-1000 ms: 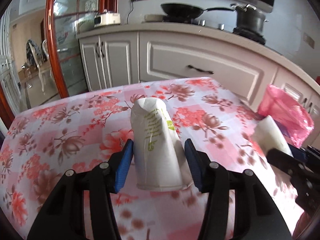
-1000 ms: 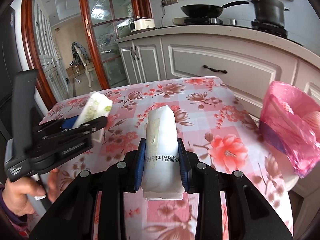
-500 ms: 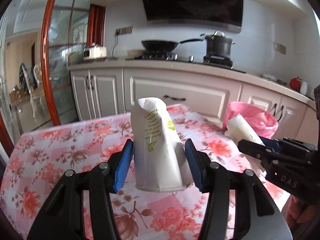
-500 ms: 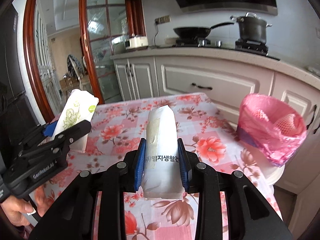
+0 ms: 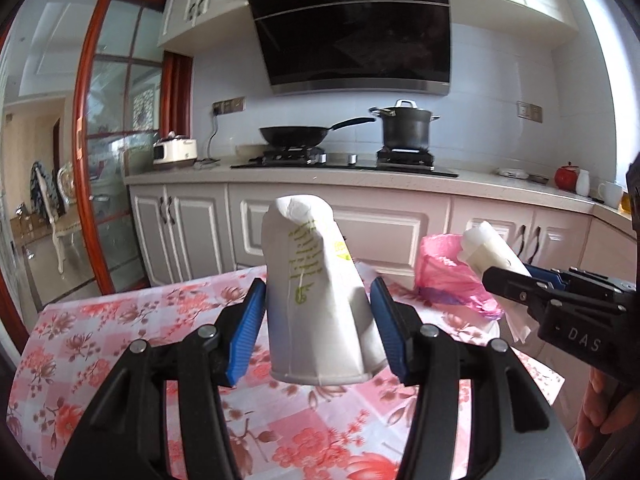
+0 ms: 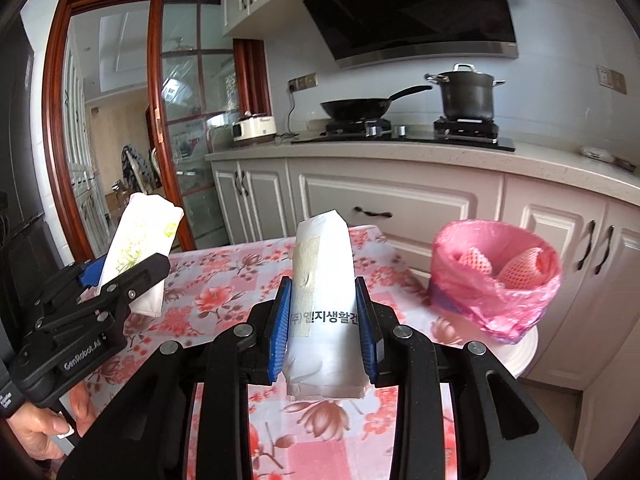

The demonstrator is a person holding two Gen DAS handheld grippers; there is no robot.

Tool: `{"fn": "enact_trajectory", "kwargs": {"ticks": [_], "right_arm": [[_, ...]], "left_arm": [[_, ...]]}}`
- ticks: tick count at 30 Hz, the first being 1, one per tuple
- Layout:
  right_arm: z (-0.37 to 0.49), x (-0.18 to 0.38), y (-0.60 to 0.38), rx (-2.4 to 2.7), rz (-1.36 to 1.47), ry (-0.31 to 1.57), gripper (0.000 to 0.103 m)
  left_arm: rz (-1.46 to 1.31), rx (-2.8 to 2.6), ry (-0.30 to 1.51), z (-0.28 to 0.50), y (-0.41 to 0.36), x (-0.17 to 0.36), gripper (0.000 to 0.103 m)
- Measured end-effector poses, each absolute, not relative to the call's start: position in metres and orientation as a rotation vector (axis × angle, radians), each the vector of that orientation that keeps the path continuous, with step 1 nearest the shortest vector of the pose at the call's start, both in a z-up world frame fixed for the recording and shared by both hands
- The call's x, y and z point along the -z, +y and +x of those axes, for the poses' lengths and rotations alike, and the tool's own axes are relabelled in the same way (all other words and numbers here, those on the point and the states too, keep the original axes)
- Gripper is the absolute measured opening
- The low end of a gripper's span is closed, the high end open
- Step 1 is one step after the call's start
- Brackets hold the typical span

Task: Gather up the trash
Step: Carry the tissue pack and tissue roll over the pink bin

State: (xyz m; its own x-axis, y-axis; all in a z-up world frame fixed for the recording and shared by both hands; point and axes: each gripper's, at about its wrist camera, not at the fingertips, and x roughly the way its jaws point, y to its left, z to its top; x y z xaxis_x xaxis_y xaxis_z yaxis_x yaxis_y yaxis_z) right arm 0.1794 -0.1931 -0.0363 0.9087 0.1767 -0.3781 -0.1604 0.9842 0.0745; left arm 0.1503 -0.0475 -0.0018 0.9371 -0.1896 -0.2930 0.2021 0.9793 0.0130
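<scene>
The left tool (image 5: 318,330) is clamped on a crumpled white paper cup (image 5: 316,300) with green print, its rolled rim toward the camera, its long axis running forward and up between the ribbed blue pads. The right tool (image 6: 323,330) is clamped on a flat white taped packet (image 6: 324,304) with black lettering, pointing the same way. Ahead and right of it, a crinkly pink plastic bin liner (image 6: 496,280) holds foam netting above the floral counter (image 6: 224,284).
</scene>
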Motion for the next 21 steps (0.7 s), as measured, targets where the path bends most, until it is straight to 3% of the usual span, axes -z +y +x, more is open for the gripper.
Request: {"fn": "enact_trajectory", "kwargs": {"ticks": [21], "right_arm": [[0.191,0.026,-0.292,0.031,0.064,0.334,0.030]], "left_arm": [[0.070,0.403,0.264,0.211,-0.155,-0.003,0.053]]}}
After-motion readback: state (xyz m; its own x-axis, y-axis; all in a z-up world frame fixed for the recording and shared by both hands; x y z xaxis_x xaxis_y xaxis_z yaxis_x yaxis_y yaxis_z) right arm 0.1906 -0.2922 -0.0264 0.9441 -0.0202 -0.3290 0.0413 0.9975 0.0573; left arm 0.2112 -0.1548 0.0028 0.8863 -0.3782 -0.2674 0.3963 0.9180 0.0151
